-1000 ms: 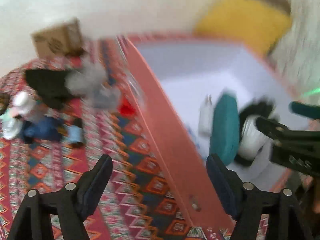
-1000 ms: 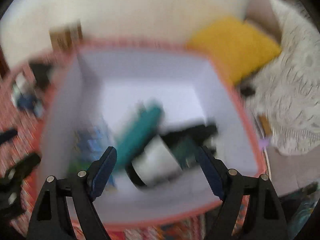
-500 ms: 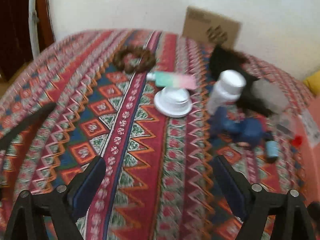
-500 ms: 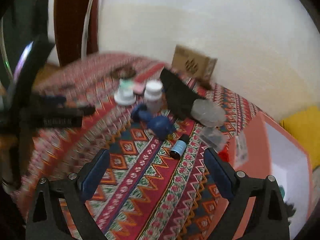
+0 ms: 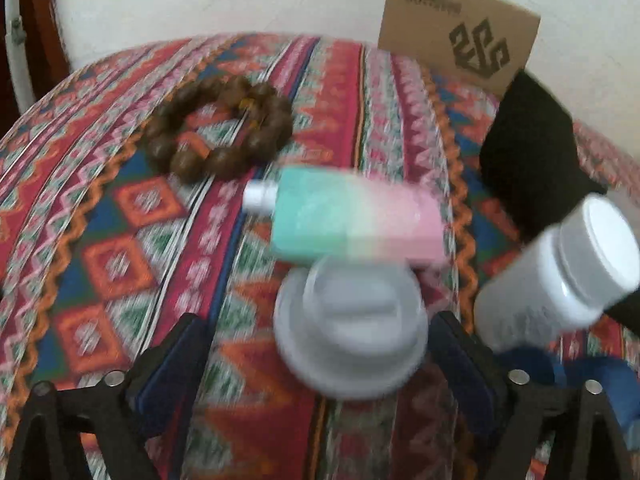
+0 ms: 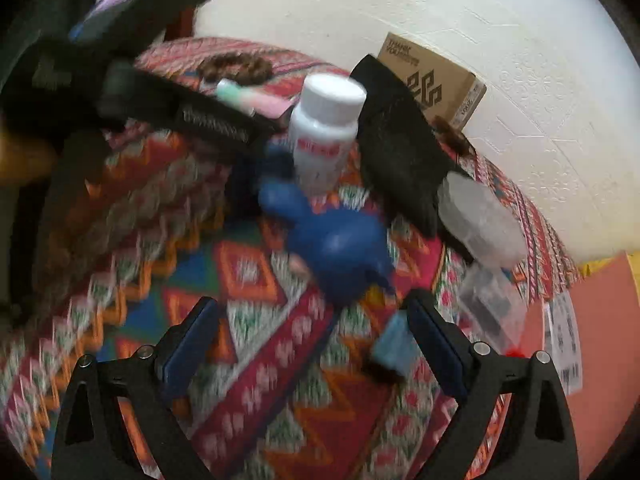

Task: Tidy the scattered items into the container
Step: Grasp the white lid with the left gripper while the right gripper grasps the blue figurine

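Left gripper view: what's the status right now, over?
Left gripper open, empty. Right gripper open, empty. White cap between left fingers, ungrasped. White bottle close beside.

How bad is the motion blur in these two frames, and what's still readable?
Left wrist: near white round lid and the mint-to-pink bottle are smeared; the brown cardboard box print stays fairly crisp. Right wrist: heavy blur low in frame, so the blue plush toy and small light-blue vial are soft; the white pill bottle is clearer. Strong fisheye curvature in both.
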The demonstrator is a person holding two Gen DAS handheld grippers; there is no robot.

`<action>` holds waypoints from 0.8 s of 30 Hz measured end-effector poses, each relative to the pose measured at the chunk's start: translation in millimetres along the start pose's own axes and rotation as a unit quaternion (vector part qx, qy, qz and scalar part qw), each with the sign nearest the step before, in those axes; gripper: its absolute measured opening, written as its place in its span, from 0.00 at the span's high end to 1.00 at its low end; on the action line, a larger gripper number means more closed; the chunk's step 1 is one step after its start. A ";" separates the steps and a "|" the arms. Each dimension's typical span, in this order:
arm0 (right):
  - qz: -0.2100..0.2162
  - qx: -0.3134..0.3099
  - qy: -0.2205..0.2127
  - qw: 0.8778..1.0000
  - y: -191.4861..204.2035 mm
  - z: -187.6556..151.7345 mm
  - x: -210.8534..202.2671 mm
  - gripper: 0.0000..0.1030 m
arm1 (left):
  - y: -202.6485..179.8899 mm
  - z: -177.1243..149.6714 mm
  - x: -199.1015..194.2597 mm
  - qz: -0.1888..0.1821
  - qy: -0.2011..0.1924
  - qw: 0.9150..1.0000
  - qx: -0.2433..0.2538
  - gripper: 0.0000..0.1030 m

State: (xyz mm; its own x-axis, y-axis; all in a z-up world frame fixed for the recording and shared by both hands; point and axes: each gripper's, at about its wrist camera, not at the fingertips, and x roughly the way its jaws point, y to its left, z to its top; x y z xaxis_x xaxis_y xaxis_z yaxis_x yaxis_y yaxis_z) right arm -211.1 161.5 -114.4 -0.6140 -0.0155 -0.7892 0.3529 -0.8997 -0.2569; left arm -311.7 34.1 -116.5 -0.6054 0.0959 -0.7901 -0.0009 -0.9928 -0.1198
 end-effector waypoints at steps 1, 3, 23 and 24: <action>0.000 0.003 -0.002 1.000 -0.9 4.2 3.4 0.07 | 1.8 -0.1 2.7 -0.005 -0.005 1.000 0.002 0.11; -0.002 0.009 -0.014 1.000 -2.4 8.8 8.3 0.09 | 0.3 -6.1 -0.4 -0.010 -0.011 1.000 0.016 0.38; 0.061 0.072 -0.033 0.995 32.9 -73.6 -136.3 0.42 | 47.7 -125.0 -215.1 -0.031 -0.064 0.997 0.031 0.38; 0.064 0.079 -0.040 0.994 34.1 -77.3 -147.6 0.42 | 48.2 -128.4 -223.7 -0.039 -0.067 0.997 0.029 0.38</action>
State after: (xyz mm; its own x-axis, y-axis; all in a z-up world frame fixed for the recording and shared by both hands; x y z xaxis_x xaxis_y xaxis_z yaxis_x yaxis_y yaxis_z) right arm -53.8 166.8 -49.8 -0.6279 -0.1644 -0.7608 0.3205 -0.9453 -0.0603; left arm -74.1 -25.9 -22.7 -0.7030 0.1657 -0.6916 -0.0951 -0.9856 -0.1395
